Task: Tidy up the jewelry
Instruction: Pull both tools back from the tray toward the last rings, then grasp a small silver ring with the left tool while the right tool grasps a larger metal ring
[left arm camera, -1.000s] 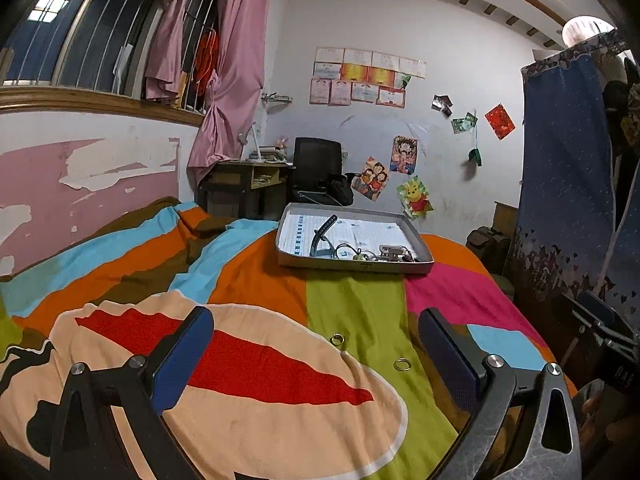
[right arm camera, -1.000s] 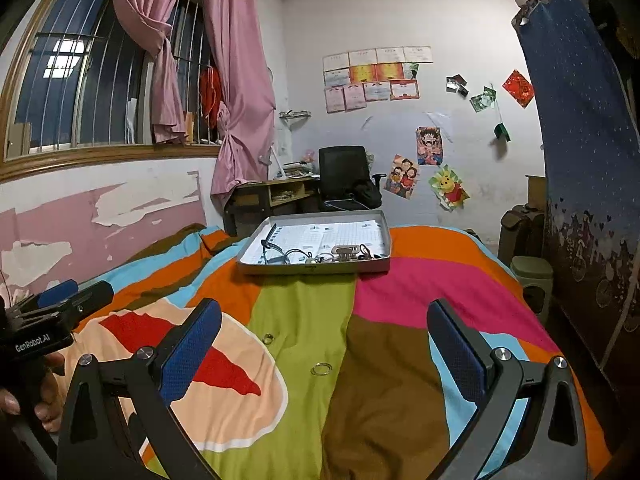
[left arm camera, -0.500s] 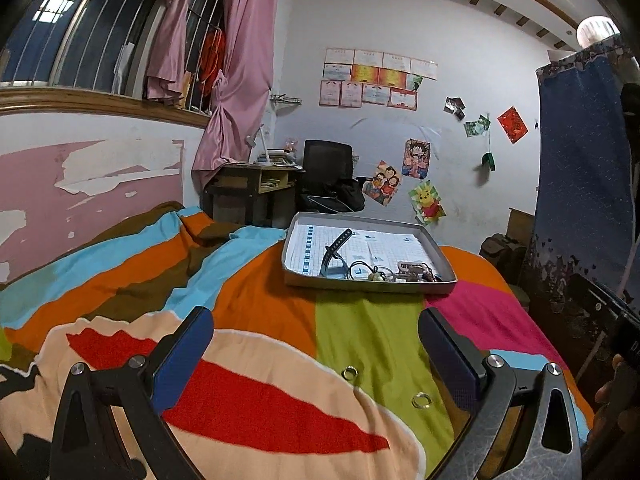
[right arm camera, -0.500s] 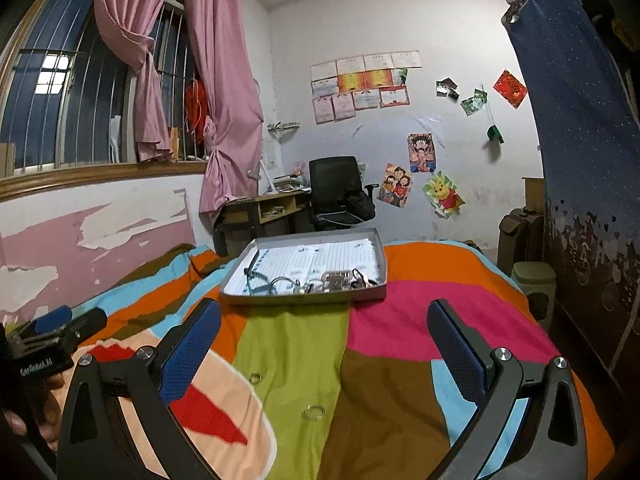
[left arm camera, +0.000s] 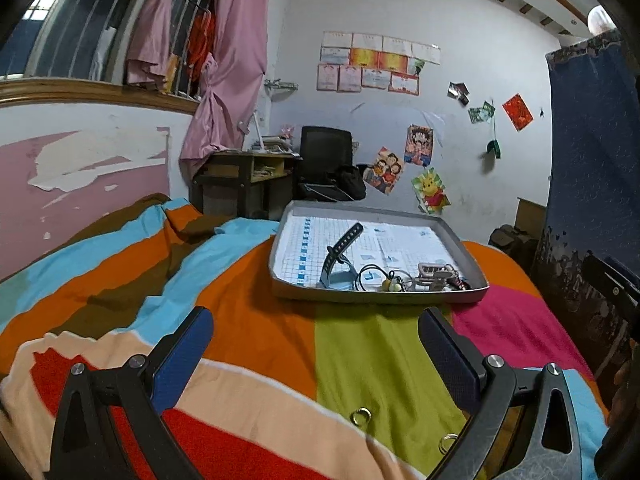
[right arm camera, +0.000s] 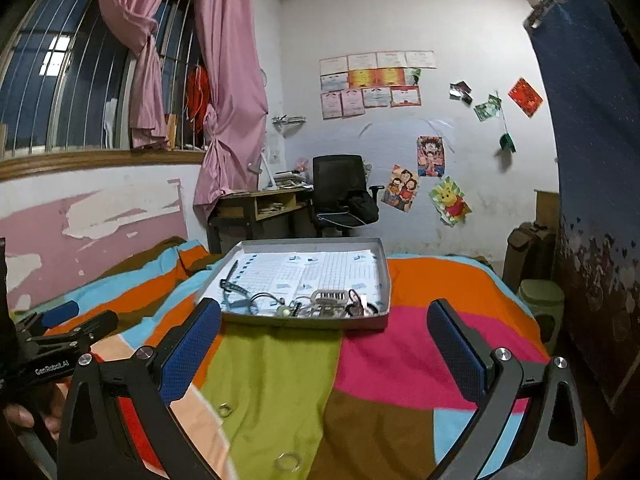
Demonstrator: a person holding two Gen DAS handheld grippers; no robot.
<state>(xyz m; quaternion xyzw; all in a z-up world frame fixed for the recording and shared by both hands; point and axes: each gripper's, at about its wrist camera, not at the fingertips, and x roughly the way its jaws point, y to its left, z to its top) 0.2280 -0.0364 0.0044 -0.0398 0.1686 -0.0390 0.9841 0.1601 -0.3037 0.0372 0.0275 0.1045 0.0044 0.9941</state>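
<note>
On the striped, many-coloured bedspread (left arm camera: 248,320), two small metal rings (left arm camera: 361,416) lie loose just short of the shallow grey tray (left arm camera: 280,248) that gathers the tangled jewellery (right arm camera: 320,304), apparently a watch among it. Left gripper (left arm camera: 316,354) and right gripper (right arm camera: 324,344) hover with jaws wide and empty, likely readied for the rings.

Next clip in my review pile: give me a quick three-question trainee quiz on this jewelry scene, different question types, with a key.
1. True or false: both rings lie inside the tray.
2. Multiple choice: the left gripper is (a) shut on a ring, (b) open and holding nothing, (c) shut on the watch.
3. Fill in: the rings rest on the ____ stripe of the blanket.

Key:
1. False: the two rings lie on the blanket, nearer the grippers than the tray.
2. b; the right gripper is open too.
3. Green.
</note>
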